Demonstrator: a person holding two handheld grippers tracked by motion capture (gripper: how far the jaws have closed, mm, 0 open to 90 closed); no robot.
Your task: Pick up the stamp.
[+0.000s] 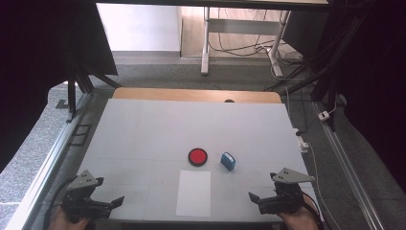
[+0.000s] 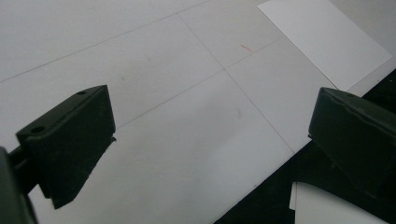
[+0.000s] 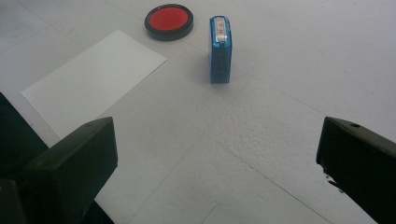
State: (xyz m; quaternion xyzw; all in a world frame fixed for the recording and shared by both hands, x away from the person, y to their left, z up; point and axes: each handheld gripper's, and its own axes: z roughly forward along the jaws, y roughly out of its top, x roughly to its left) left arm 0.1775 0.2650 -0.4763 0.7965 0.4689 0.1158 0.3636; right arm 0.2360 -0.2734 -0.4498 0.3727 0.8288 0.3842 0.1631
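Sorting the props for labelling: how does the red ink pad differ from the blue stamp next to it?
The ink pad is round and flat with a black rim and a red face; the stamp is a narrow blue block. The pad lies low on the table, while the stamp stands taller on its edge. The pad sits nearer the paper sheet, the stamp to its right. Both rest untouched on the white table, apart from each other.

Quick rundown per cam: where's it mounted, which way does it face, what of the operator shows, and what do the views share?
High view: above the person's side, looking forward and down on the table; left gripper and right gripper enter at the bottom, jaws apart.
Left gripper view: rides the left gripper, faces the tabletop and a corner of the white sheet.
Right gripper view: rides the right gripper, faces the blue stamp and red ink pad.
Shared: the white sheet appears in all three.
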